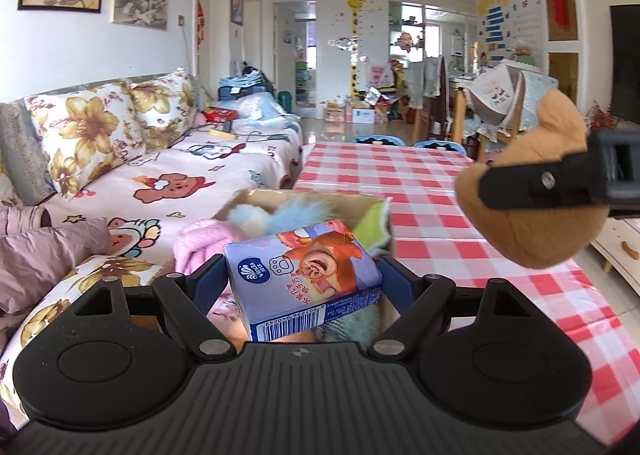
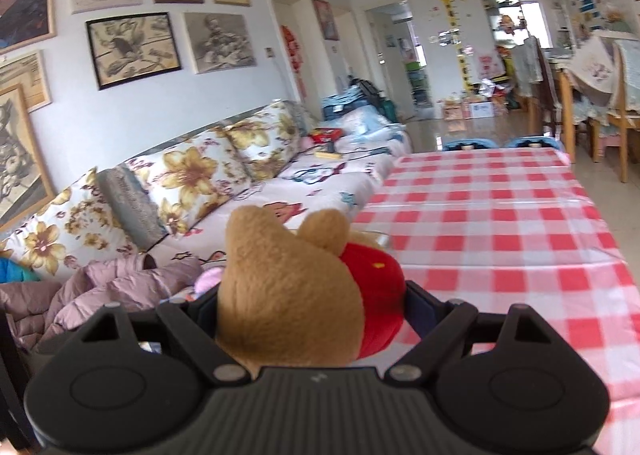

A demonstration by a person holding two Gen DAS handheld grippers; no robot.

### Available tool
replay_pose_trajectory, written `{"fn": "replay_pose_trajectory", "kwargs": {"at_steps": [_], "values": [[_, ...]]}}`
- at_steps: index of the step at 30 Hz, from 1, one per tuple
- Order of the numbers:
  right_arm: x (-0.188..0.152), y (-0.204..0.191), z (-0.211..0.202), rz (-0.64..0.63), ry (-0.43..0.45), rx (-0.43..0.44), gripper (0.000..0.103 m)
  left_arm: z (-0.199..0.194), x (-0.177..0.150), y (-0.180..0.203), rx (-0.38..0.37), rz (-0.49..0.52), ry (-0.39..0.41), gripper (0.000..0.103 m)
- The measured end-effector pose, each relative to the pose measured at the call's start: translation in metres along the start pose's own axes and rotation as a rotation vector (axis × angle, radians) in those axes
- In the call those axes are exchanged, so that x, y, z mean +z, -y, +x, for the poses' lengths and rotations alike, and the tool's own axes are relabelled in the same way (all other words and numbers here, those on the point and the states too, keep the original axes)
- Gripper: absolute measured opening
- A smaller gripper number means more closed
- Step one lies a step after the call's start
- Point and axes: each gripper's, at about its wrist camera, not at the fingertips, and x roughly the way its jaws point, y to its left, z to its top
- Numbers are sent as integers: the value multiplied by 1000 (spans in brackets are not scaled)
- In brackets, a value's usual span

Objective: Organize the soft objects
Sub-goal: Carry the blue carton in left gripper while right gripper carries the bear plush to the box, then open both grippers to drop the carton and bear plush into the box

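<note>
Where the left wrist view looks forward along its own fingers, the left gripper (image 1: 302, 275) sits at lower centre, its jaws closed against the two sides of a purple tissue pack (image 1: 304, 275) printed with a cartoon bear (barcode edge facing the camera). The pack is tilted and is carried above an open cardboard box (image 1: 256, 199), which stands at the near left corner of a table under a red-and-white checked cloth (image 1: 420, 191). Inside the box lie a pale blue fluffy item (image 1: 296, 211), a pink fuzzy item (image 1: 204, 239) draped over the left wall, and a green-and-yellow item (image 1: 374, 223) against the right wall. At the right edge of the frame, the right gripper (image 1: 532, 185) enters sideways, one black finger (image 1: 520, 183) lying across a tan plush toy (image 1: 532, 223) held in the air over the table. A sofa (image 1: 180, 171) with flowered cushions fills the left half.

Through the right wrist view, the right gripper (image 2: 312, 307) occupies lower centre, jaws spread wide yet pinching the same tan plush toy (image 2: 280, 287), whose red part (image 2: 376, 295) bulges to the right. The checked cloth (image 2: 500, 223) covers the right half of the frame; the sofa (image 2: 248, 175) runs up the left, with a mauve padded jacket (image 2: 112, 287) heaped at lower left.
</note>
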Motion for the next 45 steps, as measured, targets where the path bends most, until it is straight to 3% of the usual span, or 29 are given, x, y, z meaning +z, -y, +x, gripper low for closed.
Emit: {"fn": "replay_pose_trajectory", "kwargs": {"at_steps": [11,24,29,33,45], "values": [[16,-20,78,-18,-52,77,88,34,-4,-16,47,-20,-48,102],[1,-25,143,-20,-158,96,88,39,-10,-11,13,21,-111,102],[-4,-23,161,-1,-197,86,94,42,-12,-13,10,34,-144,103],[-5,-21,161,27,-195,82,95,38,-9,-14,22,37,-126,101],[7,0,116,72,-48,21,98,19,-2,-14,81,65,-51,103]]}}
